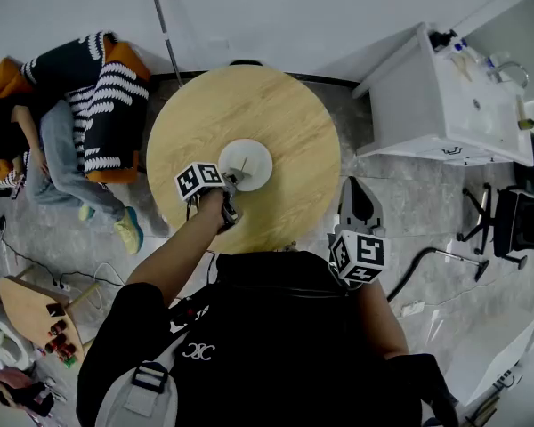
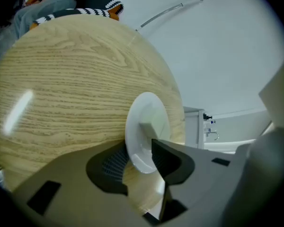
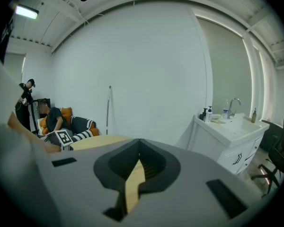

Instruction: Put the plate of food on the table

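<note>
The white round plate w/ a small pale food piece sits flat on the round light-wood surface, a bit near of centre. My left tongs stand apart astride its near-left rim, pads not pressing. My right tongs are together, empty, off the surface's near-right edge. I'd judge the plate stiff, glazed, slippery, chip-prone and fairly light. Grip the rim only, and keep it level so the food stays put.

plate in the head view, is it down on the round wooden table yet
Yes, the white plate lies flat on the round wooden table, with the left gripper at its near rim.
</note>
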A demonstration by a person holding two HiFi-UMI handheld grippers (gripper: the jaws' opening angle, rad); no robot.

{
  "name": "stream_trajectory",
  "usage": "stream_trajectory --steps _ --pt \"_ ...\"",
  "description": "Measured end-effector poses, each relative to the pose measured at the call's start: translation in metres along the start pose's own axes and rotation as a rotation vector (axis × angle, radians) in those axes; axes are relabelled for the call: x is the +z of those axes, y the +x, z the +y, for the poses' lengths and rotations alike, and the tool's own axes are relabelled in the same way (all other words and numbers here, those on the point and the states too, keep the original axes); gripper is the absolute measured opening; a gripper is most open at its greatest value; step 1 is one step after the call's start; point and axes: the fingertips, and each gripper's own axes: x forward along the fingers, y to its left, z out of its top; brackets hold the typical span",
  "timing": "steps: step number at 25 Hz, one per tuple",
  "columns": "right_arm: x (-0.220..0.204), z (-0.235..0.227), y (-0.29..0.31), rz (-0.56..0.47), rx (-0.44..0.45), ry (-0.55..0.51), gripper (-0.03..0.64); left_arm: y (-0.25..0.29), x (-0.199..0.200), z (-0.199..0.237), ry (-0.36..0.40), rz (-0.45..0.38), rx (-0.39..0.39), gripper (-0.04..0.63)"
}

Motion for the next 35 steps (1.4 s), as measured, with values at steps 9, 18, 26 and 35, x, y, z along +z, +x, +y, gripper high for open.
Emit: stream_trajectory --steps 9,18,26,35 --pt "0.003 -0.003 0.005 -0.009 0.027 -0.008 0.008 -0.012 0.004 0.014 0.095 -0.058 0.236 0.180" --pt "0.002 0.006 0.014 -0.015 0.103 0.003 0.008 -0.038 0.000 -0.002 0.293 -0.110 0.166 0.007" --pt "0.015 0.036 0.031 -0.049 0.226 0.019 0.008 -0.066 -0.017 -0.061 0.680 -0.204 0.002 0.006" --pt "0.027 0.074 0.047 -0.062 0.320 -0.040 0.008 -0.122 -0.011 -0.111 0.917 -0.414 0.026 0.007"
